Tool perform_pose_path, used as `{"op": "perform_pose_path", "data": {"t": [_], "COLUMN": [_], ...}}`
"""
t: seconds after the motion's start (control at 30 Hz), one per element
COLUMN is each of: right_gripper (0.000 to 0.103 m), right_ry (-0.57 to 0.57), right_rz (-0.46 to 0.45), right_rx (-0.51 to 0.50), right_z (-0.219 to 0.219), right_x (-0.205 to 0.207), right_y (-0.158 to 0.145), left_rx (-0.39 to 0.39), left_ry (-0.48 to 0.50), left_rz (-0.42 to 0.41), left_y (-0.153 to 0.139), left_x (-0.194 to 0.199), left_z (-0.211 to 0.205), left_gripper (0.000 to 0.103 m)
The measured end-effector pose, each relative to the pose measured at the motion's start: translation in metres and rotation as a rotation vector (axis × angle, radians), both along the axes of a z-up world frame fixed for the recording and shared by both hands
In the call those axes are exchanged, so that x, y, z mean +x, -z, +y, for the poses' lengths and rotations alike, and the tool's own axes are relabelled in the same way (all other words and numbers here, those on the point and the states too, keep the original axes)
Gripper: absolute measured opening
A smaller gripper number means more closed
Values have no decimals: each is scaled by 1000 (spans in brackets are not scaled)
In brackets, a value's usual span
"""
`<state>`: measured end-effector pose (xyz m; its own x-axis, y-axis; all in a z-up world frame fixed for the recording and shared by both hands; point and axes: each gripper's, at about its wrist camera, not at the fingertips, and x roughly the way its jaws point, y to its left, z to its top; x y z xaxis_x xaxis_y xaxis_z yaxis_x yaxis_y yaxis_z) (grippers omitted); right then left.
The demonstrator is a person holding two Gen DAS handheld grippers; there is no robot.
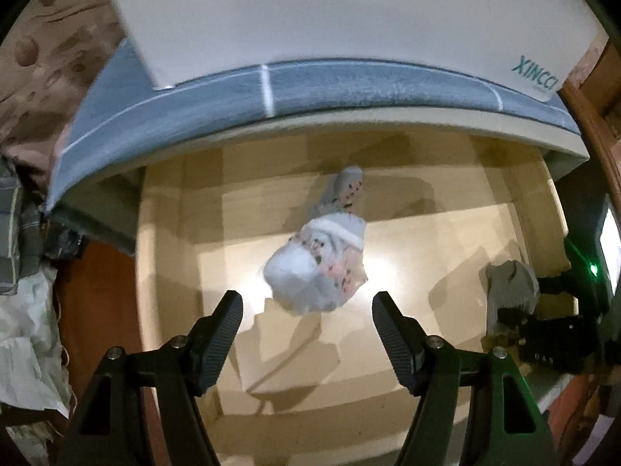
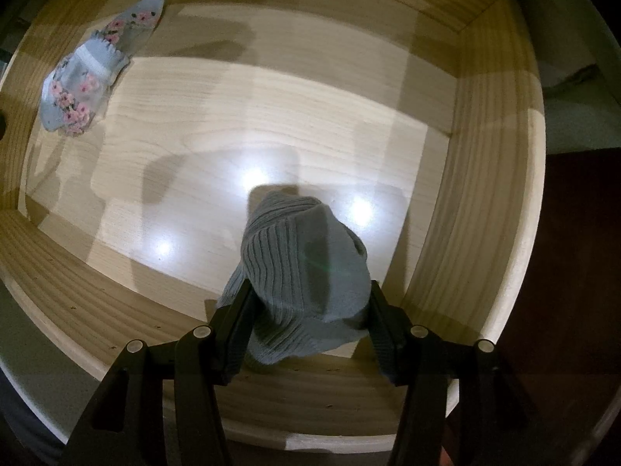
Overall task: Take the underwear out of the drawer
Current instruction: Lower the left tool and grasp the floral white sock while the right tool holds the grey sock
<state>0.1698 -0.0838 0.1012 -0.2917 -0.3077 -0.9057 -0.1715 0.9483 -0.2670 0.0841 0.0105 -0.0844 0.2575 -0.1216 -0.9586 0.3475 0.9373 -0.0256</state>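
A floral white underwear [image 1: 322, 260] lies on the floor of the open pale wooden drawer [image 1: 446, 233]. My left gripper [image 1: 306, 303] is open just above and short of it, with one finger on either side. It also shows in the right wrist view [image 2: 85, 89] at the drawer's far left. My right gripper [image 2: 306, 295] is shut on a grey ribbed underwear [image 2: 302, 268] near the drawer's front wall [image 2: 310, 388]. The right gripper with the grey cloth [image 1: 508, 283] shows in the left wrist view at the right.
A grey-blue surface [image 1: 310, 89] with a white sheet [image 1: 310, 11] on it overhangs the drawer's back. Crumpled fabric and bags [image 1: 27, 310] lie at the left. Dark brown wood [image 2: 574, 272] flanks the drawer at the right.
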Motion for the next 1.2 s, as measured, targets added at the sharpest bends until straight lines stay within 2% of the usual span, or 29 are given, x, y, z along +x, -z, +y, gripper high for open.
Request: {"op": "perform_pose_path", "data": {"t": [0.5, 0.67, 0.77, 0.87, 0.97, 1.07, 1.2], "right_gripper": [51, 51, 51, 51, 51, 51, 51], "right_ry": [8, 8, 9, 10, 10, 11, 11], "right_rz": [-25, -25, -27, -28, -29, -30, -31], "right_rx": [6, 7, 6, 7, 7, 9, 10], "right_z": [-3, -4, -3, -2, -2, -3, -3], "right_x": [-3, -3, -4, -5, -5, -6, -6], "right_y": [-2, -2, -3, -3, -2, -1, 0], "left_rx": [57, 93, 75, 104, 105, 104, 100], "left_ry": [66, 65, 79, 78, 68, 55, 37], "left_rz": [75, 131, 139, 130, 143, 163, 200], "left_y": [41, 59, 59, 61, 62, 61, 63], "left_x": [39, 47, 47, 48, 49, 47, 40], "left_z": [-27, -30, -30, -31, -31, -31, -30], "left_gripper": [71, 71, 71, 71, 54, 43, 36]}}
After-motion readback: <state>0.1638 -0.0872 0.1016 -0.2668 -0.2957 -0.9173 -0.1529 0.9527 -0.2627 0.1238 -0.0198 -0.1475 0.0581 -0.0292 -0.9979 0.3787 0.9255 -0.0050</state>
